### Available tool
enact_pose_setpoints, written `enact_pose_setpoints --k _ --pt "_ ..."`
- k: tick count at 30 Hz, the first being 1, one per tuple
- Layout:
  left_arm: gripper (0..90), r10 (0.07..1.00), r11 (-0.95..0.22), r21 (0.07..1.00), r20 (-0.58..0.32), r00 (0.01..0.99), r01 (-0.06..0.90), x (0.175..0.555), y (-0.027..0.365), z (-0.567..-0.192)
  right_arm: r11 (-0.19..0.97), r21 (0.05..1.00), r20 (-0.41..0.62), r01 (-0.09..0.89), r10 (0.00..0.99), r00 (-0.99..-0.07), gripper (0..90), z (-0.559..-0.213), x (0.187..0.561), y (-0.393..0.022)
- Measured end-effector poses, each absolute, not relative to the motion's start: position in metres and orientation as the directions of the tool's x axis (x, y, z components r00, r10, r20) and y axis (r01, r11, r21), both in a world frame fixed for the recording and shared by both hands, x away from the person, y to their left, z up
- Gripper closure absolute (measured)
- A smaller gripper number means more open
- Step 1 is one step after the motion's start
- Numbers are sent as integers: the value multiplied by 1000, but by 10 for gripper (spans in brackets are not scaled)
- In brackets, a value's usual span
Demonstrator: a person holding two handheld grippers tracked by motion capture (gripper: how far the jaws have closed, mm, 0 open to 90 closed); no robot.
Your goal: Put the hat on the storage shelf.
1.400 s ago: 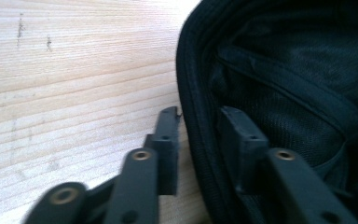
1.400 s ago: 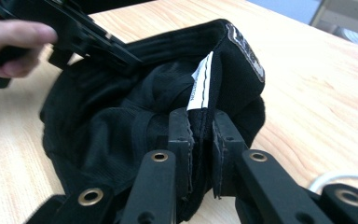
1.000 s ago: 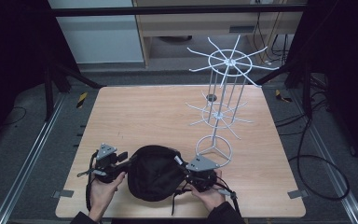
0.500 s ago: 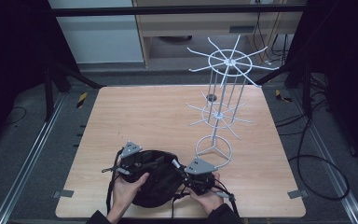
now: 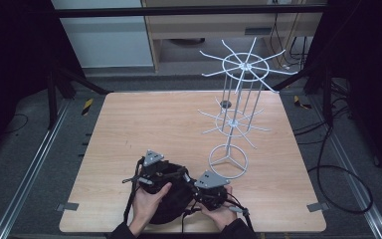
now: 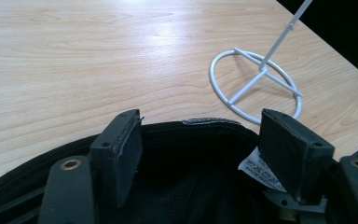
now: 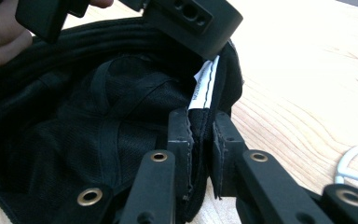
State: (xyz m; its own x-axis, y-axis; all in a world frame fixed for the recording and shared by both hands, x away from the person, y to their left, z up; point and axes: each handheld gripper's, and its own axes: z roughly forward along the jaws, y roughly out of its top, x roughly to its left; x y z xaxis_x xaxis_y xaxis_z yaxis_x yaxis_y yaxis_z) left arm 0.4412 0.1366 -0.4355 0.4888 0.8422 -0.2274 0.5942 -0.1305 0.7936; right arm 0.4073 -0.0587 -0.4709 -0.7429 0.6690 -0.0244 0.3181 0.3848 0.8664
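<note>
Two tongs work at the near edge of the surface (image 5: 129, 119), both on a black cap (image 5: 171, 206) lying crown-down, opening up. Right tongs (image 7: 200, 140) pinch the cap's rim w/ both pads pressed on the band, just below a white label (image 7: 204, 88). Left tongs (image 6: 200, 140) stand spread over the cap's opening; their jaws have just been opening, pads clear of the fabric, rim passing beneath them. Person's left hand (image 5: 149, 201) rests against the cap. Just beyond, the white wire rack (image 5: 238, 107) stands w/ its ring base (image 6: 256, 88) very near the cap's far rim, right of centre; its arms spread out higher up. Far-left part of the surface is bare wood, so open room lies that way. Beyond: dark floor, cables, a cabinet.
</note>
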Motion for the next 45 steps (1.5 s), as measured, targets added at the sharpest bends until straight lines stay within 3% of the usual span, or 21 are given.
enact_pose_setpoints --k 5,9,16,21,22,24,31,37,39,41,45 --pt "248 849 -70 773 -285 444 630 445 139 -440 390 863 -20 321 661 -750 805 -473 407 -56" --pt "212 855 -82 763 -276 438 641 446 138 -442 411 859 -31 306 637 -770 804 -475 405 -52" --pt "237 865 -109 735 -262 428 670 448 133 -453 419 851 -28 315 637 -771 798 -478 405 -48" --pt "402 854 -130 719 -269 446 683 449 129 -458 440 837 -29 325 629 -777 766 -483 405 -46" --pt "402 848 -133 717 -275 453 684 449 129 -459 442 834 -26 330 628 -778 752 -484 406 -46" --pt "483 844 -142 714 -274 461 686 450 127 -462 450 825 -13 343 621 -784 692 -486 405 -47" --pt "518 845 -182 701 -247 474 690 451 119 -469 402 837 51 371 618 -785 560 -478 395 -81" --pt "547 845 -203 680 -242 477 704 453 114 -473 357 845 36 397 704 -710 569 -471 394 -117" --pt "599 840 -205 671 -253 479 713 454 114 -473 326 850 49 414 733 -678 571 -470 397 -128" --pt "770 829 -205 666 -271 489 717 454 116 -472 305 852 56 425 755 -654 574 -470 399 -137" --pt "815 811 -226 666 -276 516 711 453 119 -468 303 852 55 427 759 -649 577 -470 399 -139"
